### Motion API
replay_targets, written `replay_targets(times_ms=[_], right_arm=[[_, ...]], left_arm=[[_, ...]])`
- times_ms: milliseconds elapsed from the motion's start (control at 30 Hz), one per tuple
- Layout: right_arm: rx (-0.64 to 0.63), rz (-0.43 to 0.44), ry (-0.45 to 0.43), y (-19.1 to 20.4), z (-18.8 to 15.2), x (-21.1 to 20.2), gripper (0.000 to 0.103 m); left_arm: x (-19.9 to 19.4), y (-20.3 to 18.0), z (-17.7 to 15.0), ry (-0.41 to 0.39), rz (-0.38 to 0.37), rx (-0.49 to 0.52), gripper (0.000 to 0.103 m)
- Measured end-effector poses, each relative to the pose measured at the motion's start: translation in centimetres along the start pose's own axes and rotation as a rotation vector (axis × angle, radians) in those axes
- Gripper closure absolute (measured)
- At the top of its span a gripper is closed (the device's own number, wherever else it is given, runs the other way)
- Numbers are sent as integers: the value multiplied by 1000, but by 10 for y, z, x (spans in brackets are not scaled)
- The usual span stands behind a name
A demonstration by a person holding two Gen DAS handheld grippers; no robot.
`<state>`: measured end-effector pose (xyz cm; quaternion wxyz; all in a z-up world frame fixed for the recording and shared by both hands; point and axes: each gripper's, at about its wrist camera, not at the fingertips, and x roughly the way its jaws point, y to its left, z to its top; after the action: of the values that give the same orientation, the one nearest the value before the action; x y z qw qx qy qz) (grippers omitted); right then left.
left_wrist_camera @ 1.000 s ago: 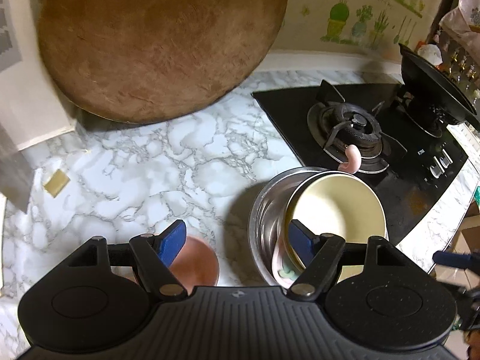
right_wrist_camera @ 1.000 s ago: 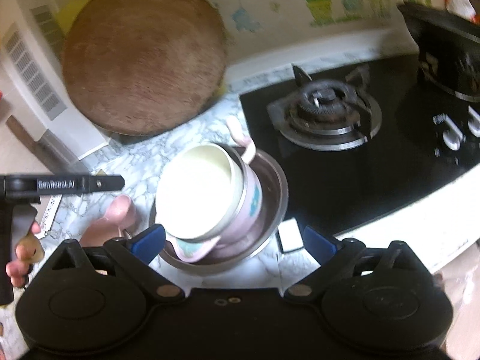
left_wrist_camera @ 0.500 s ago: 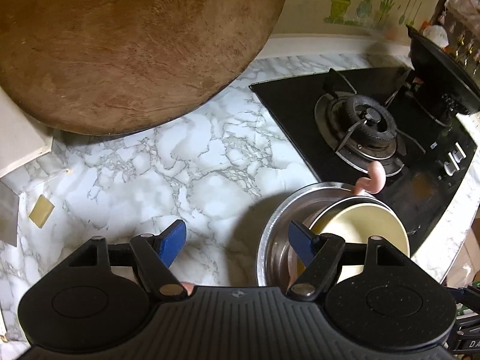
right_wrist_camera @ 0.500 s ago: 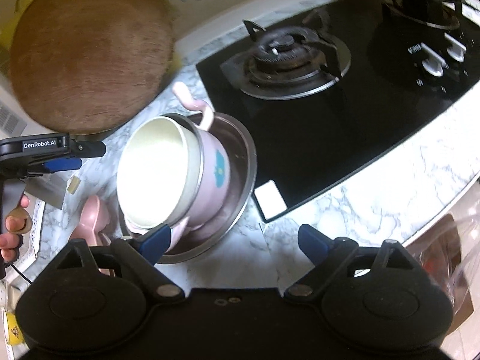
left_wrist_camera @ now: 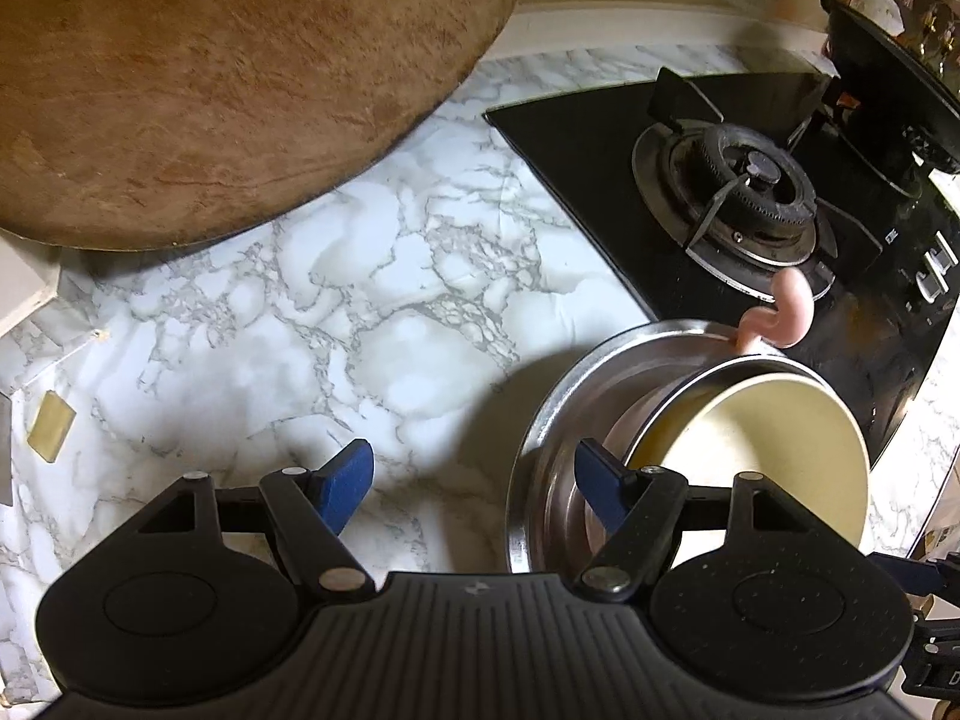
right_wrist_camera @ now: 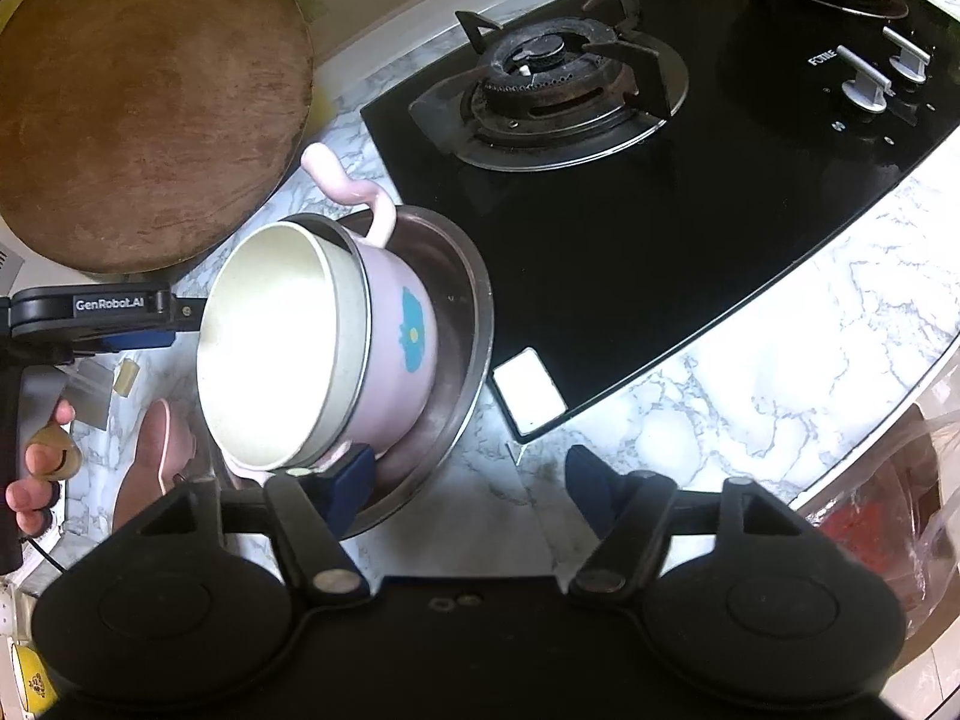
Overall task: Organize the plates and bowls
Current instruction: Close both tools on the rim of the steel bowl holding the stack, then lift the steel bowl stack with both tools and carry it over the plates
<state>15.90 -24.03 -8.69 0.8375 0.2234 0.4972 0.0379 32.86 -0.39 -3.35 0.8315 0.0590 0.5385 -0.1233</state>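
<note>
Two big things fill the scene: the round wooden board (right_wrist_camera: 144, 114) leaning at the back, and the black gas stove (right_wrist_camera: 630, 192) on the marble counter (left_wrist_camera: 372, 324). Next in size is the steel bowl (right_wrist_camera: 465, 360), which sits on the counter just beside the front corner of the stove. Inside it a pink pot (right_wrist_camera: 396, 354) with a blue flower and a curly pink handle (left_wrist_camera: 780, 315) lies tilted, and a cream bowl (right_wrist_camera: 282, 348) is nested in the pot. A pink spoon-like piece (right_wrist_camera: 159, 462) lies beside the steel bowl.

The right gripper (right_wrist_camera: 468, 486) is closing; its left pad is over the steel bowl's rim under the pot, its other pad over bare counter, and nothing is pressed yet. The left gripper (left_wrist_camera: 474, 480) stands fairly wide and empty, one pad over the steel bowl's rim.
</note>
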Motion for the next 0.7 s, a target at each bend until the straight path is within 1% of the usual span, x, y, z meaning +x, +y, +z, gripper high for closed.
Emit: replay_targets(times_ms=[33, 67, 100, 133, 200, 267, 300, 367, 433, 500, 567, 600, 667, 700], right_arm=[[-2, 0, 2, 1, 0, 1, 38], [-4, -2, 5, 2, 0, 3, 42], [-5, -3, 7, 3, 0, 4, 47], [-6, -5, 9, 4, 1, 6, 49], [-5, -8, 13, 6, 2, 8, 53], [-8, -11, 13, 8, 3, 10, 56], [-10, -15, 13, 9, 3, 12, 57], [-5, -23, 13, 9, 4, 15, 60], [0, -21, 14, 9, 5, 17, 65], [0, -20, 13, 10, 6, 18, 70], [-10, -21, 10, 11, 7, 19, 75], [-15, -21, 8, 12, 7, 19, 80], [-27, -20, 4, 15, 8, 19, 84], [-32, -27, 3, 16, 8, 19, 85]], left_arm=[[2, 0, 0, 2, -1, -2, 34], [3, 0, 0, 7, -7, -7, 37], [5, 1, 0, 11, -12, -15, 38], [6, 1, 1, 11, -14, -22, 39], [8, 1, 1, 14, -23, -28, 46], [11, 0, 1, 27, -35, -31, 58], [12, 0, 1, 33, -43, -33, 60], [13, -1, 0, 37, -60, -36, 69], [13, -2, -1, 35, -72, -42, 72], [13, -3, -2, 36, -80, -40, 77], [14, -5, -3, 44, -82, -35, 89], [14, -7, -4, 43, -83, -32, 89], [13, -9, -6, 36, -70, -19, 90], [13, -9, -6, 35, -68, -21, 90]])
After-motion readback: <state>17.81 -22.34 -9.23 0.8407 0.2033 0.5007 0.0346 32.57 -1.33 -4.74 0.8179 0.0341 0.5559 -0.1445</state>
